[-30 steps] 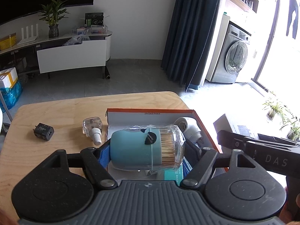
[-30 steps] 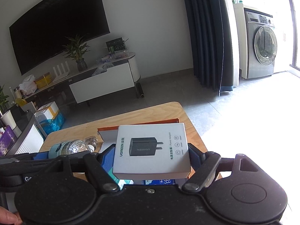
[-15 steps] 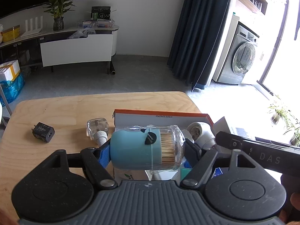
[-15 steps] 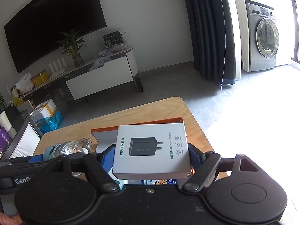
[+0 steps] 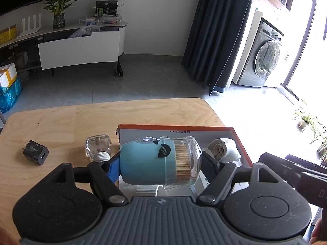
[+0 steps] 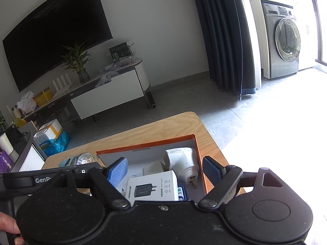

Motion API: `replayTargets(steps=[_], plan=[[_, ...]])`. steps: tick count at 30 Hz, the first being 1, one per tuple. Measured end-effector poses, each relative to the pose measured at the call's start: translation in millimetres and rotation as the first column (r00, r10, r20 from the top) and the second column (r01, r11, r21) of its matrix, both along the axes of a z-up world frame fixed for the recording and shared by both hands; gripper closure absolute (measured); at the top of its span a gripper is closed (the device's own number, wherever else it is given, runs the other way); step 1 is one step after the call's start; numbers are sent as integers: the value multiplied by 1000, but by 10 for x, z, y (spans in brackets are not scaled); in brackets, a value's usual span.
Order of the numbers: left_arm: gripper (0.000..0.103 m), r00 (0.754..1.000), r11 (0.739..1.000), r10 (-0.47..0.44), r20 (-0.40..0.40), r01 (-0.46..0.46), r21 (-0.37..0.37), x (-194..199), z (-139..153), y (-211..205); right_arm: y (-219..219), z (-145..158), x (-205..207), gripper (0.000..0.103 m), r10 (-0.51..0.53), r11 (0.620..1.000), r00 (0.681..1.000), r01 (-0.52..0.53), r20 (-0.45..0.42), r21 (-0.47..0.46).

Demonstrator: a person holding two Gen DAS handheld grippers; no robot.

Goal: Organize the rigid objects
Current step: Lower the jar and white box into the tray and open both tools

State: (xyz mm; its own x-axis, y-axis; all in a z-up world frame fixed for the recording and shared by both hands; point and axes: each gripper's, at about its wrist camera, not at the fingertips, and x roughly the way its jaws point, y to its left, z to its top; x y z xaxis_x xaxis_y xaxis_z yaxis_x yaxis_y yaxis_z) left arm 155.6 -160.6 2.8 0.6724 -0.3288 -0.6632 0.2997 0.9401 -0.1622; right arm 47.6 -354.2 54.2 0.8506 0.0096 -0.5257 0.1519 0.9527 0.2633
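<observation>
Holding toothpick jar (image 5: pixel 161 161) sideways in left gripper (image 5: pixel 160 163), pads clamped on both ends, above orange box (image 5: pixel 241 143) to drop it in | right gripper (image 6: pixel 165 171) jaws just opened, spread wide, charger box (image 6: pixel 152 187) lying released inside | black charger (image 5: pixel 35 152), glass bottle (image 5: pixel 99 148) wait left on tabletop (image 5: pixel 61 118)

The left gripper (image 5: pixel 160 164) sits low in the centre of its frame, angled downward, its blue pads (image 5: pixel 114 168) pressed on the ends of a toothpick jar (image 5: pixel 159 162) lying crosswise; the right gripper (image 6: pixel 165 172) has just been opening, jaws wide with nothing gripped; a hand (image 6: pixel 9 231) shows at lower left.
</observation>
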Motion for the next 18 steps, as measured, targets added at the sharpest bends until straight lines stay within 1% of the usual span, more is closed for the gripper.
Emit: replayTargets(steps=[5, 8, 10, 12, 18], plan=[[25, 999, 999, -45, -4, 45, 3, 85, -19, -154, -63, 25, -67, 7, -21, 1000, 1000, 21, 14, 2], [24, 998, 998, -56, -10, 57, 6, 140, -31, -199, -81, 43, -82, 7, -23, 1000, 1000, 23, 20, 5], [18, 999, 999, -50, -7, 50, 3, 156, -28, -184, -75, 60, -91, 7, -21, 1000, 999, 21, 24, 3], [18, 999, 999, -48, -5, 48, -16, 143, -6, -127, -64, 76, -114, 7, -16, 1000, 999, 16, 30, -1], [17, 1000, 1000, -6, 5, 6, -21, 61, 75, 77, 36, 142, -143, 7, 2, 1000, 999, -1, 48, -3]])
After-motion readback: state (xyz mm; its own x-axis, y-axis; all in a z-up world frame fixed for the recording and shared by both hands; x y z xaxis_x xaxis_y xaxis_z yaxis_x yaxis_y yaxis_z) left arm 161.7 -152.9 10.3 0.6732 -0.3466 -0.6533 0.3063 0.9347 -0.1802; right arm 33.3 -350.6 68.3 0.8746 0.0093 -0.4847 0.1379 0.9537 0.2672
